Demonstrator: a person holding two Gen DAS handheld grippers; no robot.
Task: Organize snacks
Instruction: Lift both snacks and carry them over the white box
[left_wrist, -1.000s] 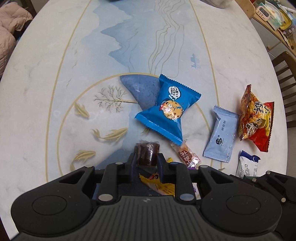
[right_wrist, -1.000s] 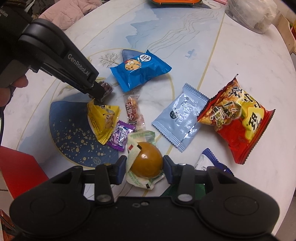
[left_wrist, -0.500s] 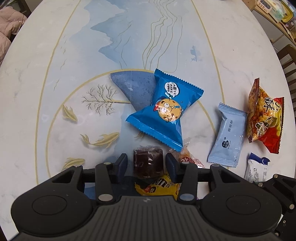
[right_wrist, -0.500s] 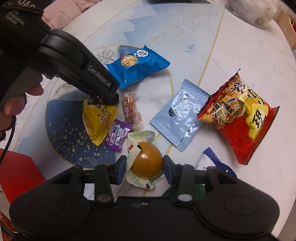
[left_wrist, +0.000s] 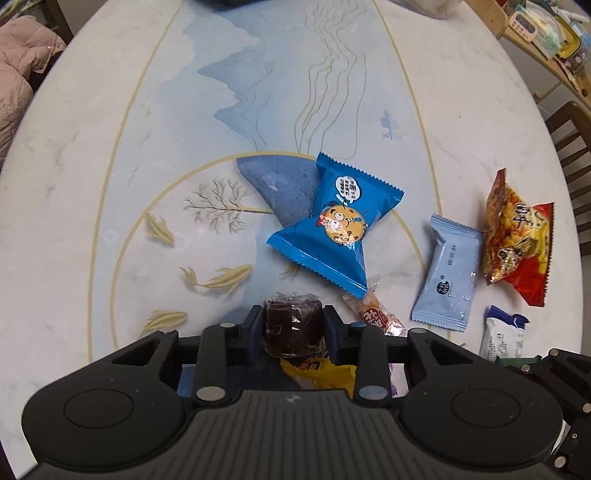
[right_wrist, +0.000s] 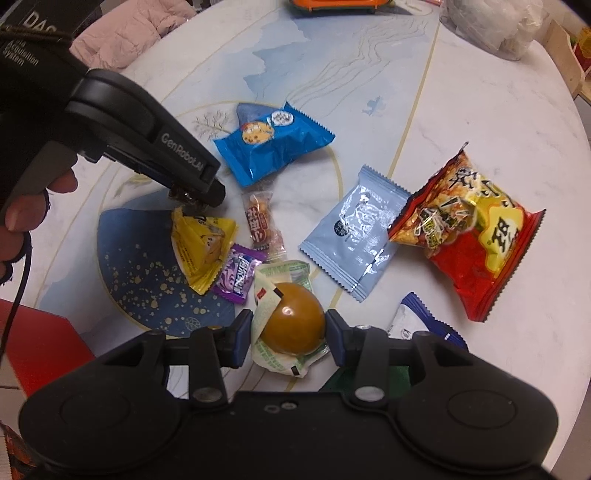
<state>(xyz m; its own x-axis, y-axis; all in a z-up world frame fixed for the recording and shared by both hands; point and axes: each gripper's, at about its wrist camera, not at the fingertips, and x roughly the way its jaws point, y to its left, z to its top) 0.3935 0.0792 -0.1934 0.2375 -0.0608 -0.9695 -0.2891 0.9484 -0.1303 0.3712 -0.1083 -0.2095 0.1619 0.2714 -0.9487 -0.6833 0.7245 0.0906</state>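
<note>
Closing since earlier, the left gripper (left_wrist: 293, 328) now clamps a dark wrapped candy (left_wrist: 291, 325) above the painted marble table (left_wrist: 110, 110), while the right gripper (right_wrist: 288, 330) pinches a packaged egg (right_wrist: 293, 323).

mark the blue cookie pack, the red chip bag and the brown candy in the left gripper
blue cookie pack (left_wrist: 338, 229): left wrist view, on the cookie face print.
red chip bag (right_wrist: 469, 236): right wrist view, middle of the front.
brown candy (left_wrist: 293, 325): left wrist view, wrapped front face.
</note>
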